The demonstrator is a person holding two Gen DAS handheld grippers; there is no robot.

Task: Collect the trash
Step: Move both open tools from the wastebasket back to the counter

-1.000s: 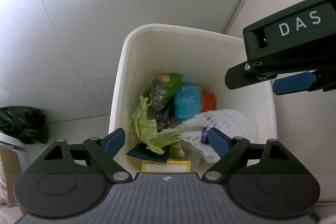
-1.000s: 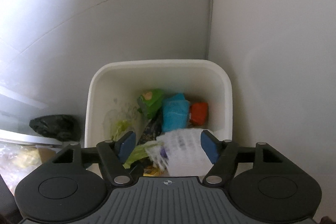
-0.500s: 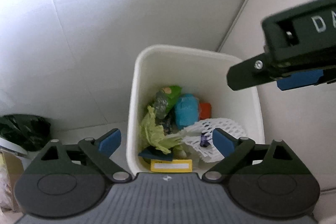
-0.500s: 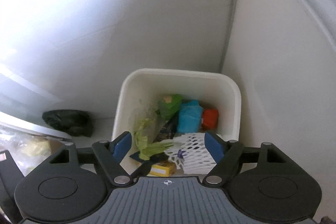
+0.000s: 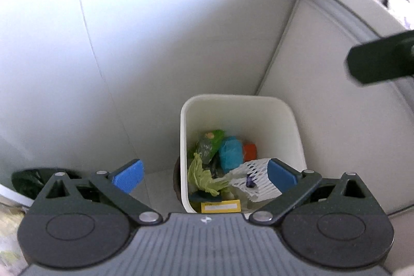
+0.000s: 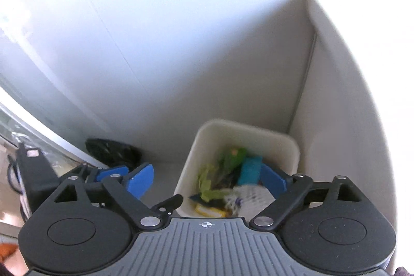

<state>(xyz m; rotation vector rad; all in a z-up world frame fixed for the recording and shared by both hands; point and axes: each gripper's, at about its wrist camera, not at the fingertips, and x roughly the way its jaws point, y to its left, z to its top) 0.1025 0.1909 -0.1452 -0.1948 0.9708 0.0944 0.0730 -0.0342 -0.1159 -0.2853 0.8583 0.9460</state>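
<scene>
Below, one white bin (image 5: 289, 126) stands in the corner where the tiled wall (image 5: 155, 43) meets a white panel (image 5: 336, 120), photographed from both of my tongs held above it. To its left on the floor lies one black bag (image 5: 28, 180), crumpled, well apart from the bin. Inside the bin I count, left to right: one pale green lettuce leaf (image 5: 200, 176), one green snack wrapper (image 5: 208, 144), one turquoise packet (image 5: 230, 154), one orange piece (image 5: 250, 151) and one white foam net (image 5: 252, 179); at the near wall sits one yellow labelled box (image 5: 221, 206) under a dark blue scrap (image 5: 204, 195).

My left gripper (image 5: 204, 176) hangs over the bin with its two blue pads spread as wide as they go, having just been opening, and nothing between them; its left pad lies outside the bin over the floor, its right pad over the foam net, not touching it. My right gripper (image 6: 208, 180) is likewise spread wide, its jaws having just been opening, and empty, the bin below and between its pads, toward the right one. One black finger of it crosses the upper right of the left camera's view.

The foam net lies with its long axis slanting from the near right wall toward the bin's middle. The lettuce leaf's stalk end points toward the net, and the two touch.
</scene>
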